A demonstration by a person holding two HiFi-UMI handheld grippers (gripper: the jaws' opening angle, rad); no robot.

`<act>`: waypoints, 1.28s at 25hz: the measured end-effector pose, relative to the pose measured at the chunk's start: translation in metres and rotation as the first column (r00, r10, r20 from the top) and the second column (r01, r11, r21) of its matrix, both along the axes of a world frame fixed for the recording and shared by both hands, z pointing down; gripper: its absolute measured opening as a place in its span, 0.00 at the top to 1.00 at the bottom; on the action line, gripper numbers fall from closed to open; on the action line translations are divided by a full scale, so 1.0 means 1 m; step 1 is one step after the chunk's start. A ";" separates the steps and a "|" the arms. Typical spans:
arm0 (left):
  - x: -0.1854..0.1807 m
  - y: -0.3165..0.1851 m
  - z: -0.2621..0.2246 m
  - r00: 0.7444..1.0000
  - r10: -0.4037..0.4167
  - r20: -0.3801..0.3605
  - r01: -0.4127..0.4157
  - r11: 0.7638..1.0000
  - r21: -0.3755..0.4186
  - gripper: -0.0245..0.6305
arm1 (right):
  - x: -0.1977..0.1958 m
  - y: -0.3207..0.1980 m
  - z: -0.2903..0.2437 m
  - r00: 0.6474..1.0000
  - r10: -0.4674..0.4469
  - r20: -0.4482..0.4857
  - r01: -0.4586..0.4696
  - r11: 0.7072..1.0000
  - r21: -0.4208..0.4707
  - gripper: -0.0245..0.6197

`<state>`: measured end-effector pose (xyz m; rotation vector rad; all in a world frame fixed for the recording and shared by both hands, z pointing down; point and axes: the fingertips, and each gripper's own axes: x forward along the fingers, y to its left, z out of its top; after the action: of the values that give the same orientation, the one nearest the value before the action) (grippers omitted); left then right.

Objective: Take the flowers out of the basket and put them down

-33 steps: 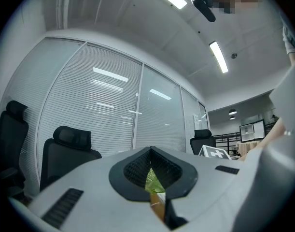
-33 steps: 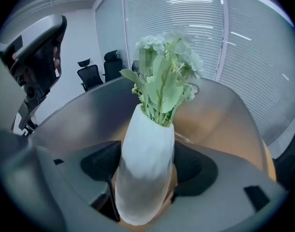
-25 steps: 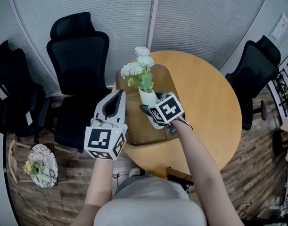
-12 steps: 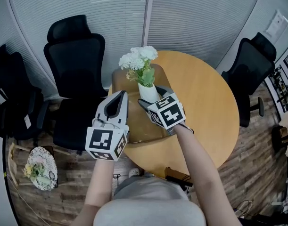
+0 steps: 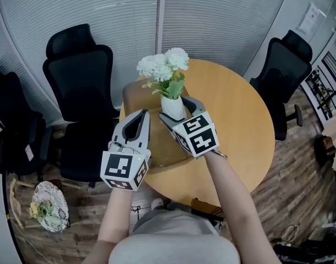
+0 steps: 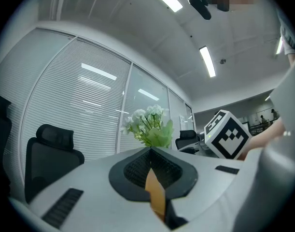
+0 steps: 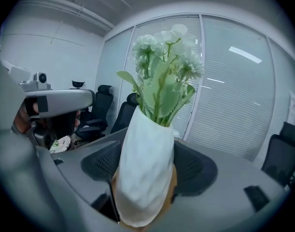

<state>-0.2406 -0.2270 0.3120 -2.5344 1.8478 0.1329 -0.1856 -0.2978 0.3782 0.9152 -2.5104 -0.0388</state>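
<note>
Gripping the vase [image 5: 172, 108] at frame centre, right tongs [image 5: 179, 109] tilt down; left tongs [image 5: 139, 116] level, pinched together, empty.
Round wooden tabletop [image 5: 236, 128] below; black chairs [image 5: 80, 87] upper left.

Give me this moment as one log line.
right hand-held gripper: shut on vase | flowers: in vase, over basket | left hand-held gripper: shut, empty | step: flowers not yet set down

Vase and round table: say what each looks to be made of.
Vase: likely ceramic, possibly plastic. It is white and matte, with a softly dimpled surface and no shine.
Table: wood or wood-look laminate. The top is an even honey colour, smooth with a low sheen, and the grain is too faint to settle which.
</note>
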 end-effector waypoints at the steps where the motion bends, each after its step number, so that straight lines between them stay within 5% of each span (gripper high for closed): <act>1: 0.002 0.000 0.000 1.000 0.005 0.000 -0.005 1.000 0.000 0.96 | 0.002 0.001 -0.003 1.000 0.006 0.009 -0.006 1.000 0.007 0.41; 21: 0.082 -0.022 -0.013 0.999 0.042 0.015 -0.043 0.999 0.024 0.96 | 0.087 -0.003 -0.076 0.977 0.055 0.208 -0.084 0.987 0.136 0.41; 27: 0.142 -0.020 -0.020 0.999 0.044 0.028 -0.044 0.999 0.030 0.96 | 0.159 -0.001 -0.097 0.967 0.071 0.243 -0.114 0.979 0.171 0.41; 32: 0.145 -0.028 -0.016 0.998 0.053 0.027 -0.054 0.998 0.028 0.96 | 0.173 -0.012 -0.090 0.966 0.101 0.240 -0.144 0.975 0.169 0.41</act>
<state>-0.0953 -0.2550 0.2961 -2.5545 1.7567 0.1256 -0.0126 -0.3094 0.2882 1.2121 -2.6902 -0.1368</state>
